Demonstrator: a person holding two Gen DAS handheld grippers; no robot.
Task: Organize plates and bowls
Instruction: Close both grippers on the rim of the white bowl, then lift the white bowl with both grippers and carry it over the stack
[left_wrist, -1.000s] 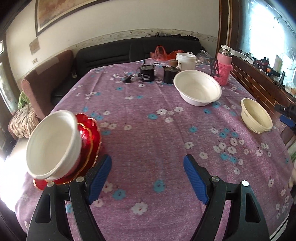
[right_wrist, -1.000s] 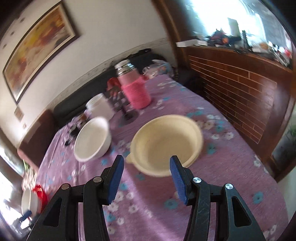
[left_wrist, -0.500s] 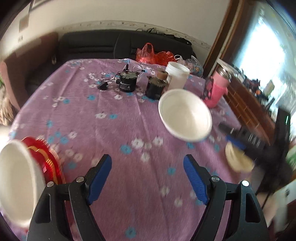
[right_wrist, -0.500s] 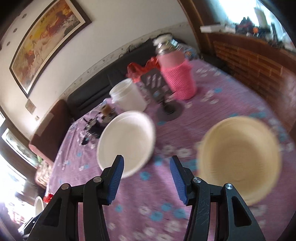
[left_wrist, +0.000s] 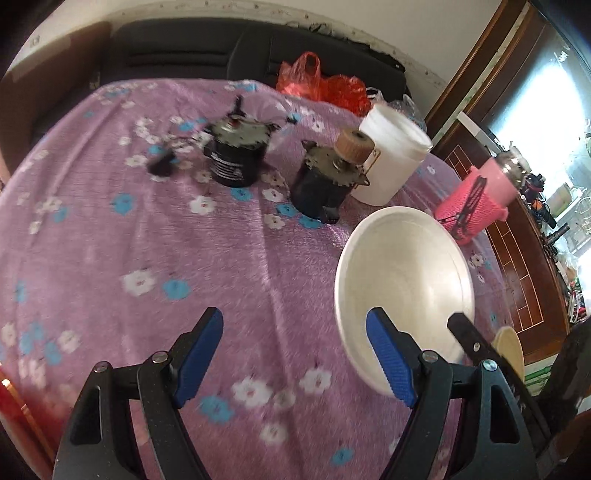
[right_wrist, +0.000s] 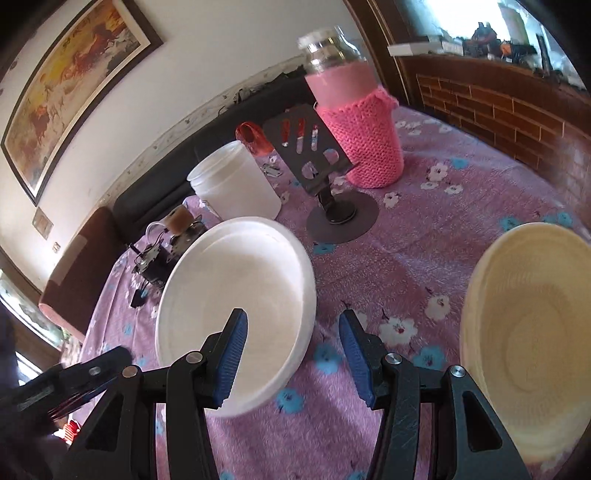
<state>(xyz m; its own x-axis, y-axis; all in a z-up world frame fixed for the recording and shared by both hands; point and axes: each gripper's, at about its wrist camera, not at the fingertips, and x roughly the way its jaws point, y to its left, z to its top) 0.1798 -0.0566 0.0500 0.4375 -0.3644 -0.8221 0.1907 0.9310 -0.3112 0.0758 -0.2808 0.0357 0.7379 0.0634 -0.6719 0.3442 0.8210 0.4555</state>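
A round table (left_wrist: 155, 258), covered by a purple flowered cloth, is shown from both wrist views. A white bowl (right_wrist: 236, 314) is seen resting on the cloth toward the table's window-side edge, with a cream bowl (right_wrist: 528, 350) set apart from it, nearer that edge. Neither bowl is stacked or gripped; both are judged still to be gathered, so the sorting is taken as unfinished. A red object is glimpsed at the lower left corner of the left view but cannot be identified. Behind the bowls, a white jar (right_wrist: 236, 184), a pink-sleeved flask (right_wrist: 358, 122) and a phone stand (right_wrist: 325, 177) are grouped toward the far edge. The left gripper (left_wrist: 295, 354) is held wide and empty, its right finger overlapping the white bowl's rim. The right gripper (right_wrist: 291, 362) is held at middling width, empty, straddling that rim.
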